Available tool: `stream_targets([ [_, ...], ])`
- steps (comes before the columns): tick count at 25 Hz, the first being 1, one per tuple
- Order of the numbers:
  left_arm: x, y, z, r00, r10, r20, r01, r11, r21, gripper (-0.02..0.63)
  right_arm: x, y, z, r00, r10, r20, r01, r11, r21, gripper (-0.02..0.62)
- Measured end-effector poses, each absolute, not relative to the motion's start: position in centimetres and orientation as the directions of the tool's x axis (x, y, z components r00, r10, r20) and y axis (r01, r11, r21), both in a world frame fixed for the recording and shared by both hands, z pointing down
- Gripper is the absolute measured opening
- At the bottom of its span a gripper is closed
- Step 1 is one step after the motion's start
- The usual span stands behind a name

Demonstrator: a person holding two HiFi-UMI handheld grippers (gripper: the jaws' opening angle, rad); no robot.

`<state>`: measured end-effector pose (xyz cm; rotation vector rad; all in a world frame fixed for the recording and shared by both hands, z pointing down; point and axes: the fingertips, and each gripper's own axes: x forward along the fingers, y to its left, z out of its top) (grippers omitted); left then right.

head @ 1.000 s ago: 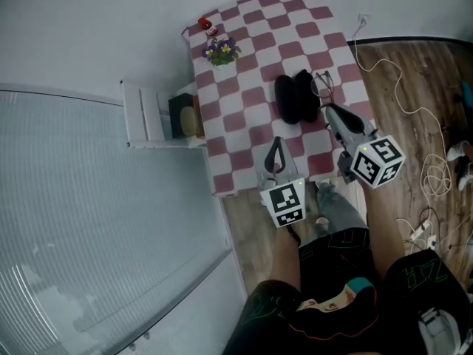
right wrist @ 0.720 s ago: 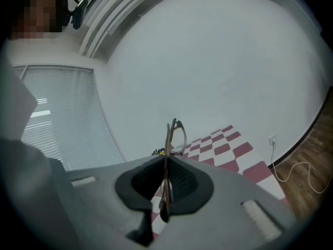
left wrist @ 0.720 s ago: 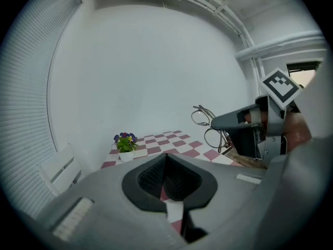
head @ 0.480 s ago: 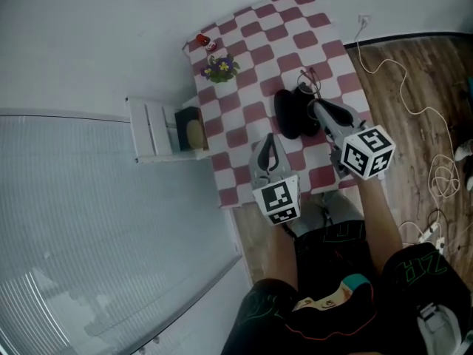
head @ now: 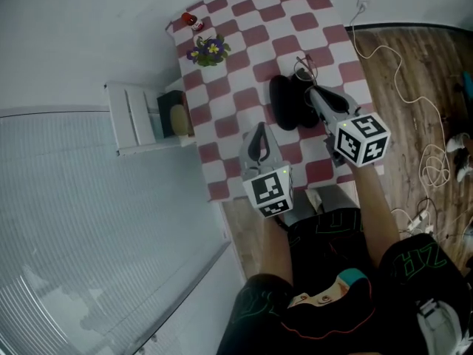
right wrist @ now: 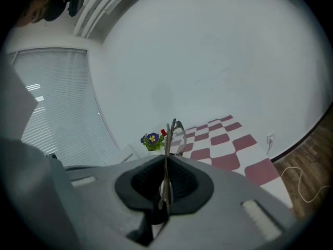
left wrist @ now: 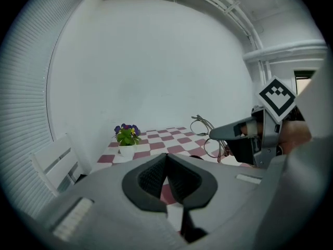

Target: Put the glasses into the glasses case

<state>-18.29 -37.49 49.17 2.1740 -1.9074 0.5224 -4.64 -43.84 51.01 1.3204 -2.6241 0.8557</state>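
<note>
Checkered table (head: 238,95) against wall (head: 89,21) (wood floor (head: 451,65) beside); 1 glasses case (head: 284,102) atop.

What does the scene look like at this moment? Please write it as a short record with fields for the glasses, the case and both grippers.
table: covered by a red and white checked cloth
glasses case: black, lying on the table, appears open
glasses: held above the table beside the case, not yet in it
right gripper: shut on a thin part of the glasses
left gripper: jaws together, nothing between them, over the near part of the table
flower pot: near the far left corner of the table
</note>
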Motion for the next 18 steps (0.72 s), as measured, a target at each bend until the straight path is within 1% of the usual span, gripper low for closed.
stream_targets([
  [8, -18.8, -39.7, 51.6, 0.148, -0.897, 0.416, -0.982, -0.182, -0.043, 0.009, -5.7, -44.7, 53.6, -0.602, -0.691, 0.4, -0.793, 0.459, -0.401, 0.02],
  [18, -19.2, -40.3, 55.6, 0.187, -0.862, 0.471, -0.979, -0.203, 0.018, 0.009, -6.2, -43.9, 58.2, -0.551, -0.65, 0.523, -0.832, 0.387, -0.397, 0.02],
])
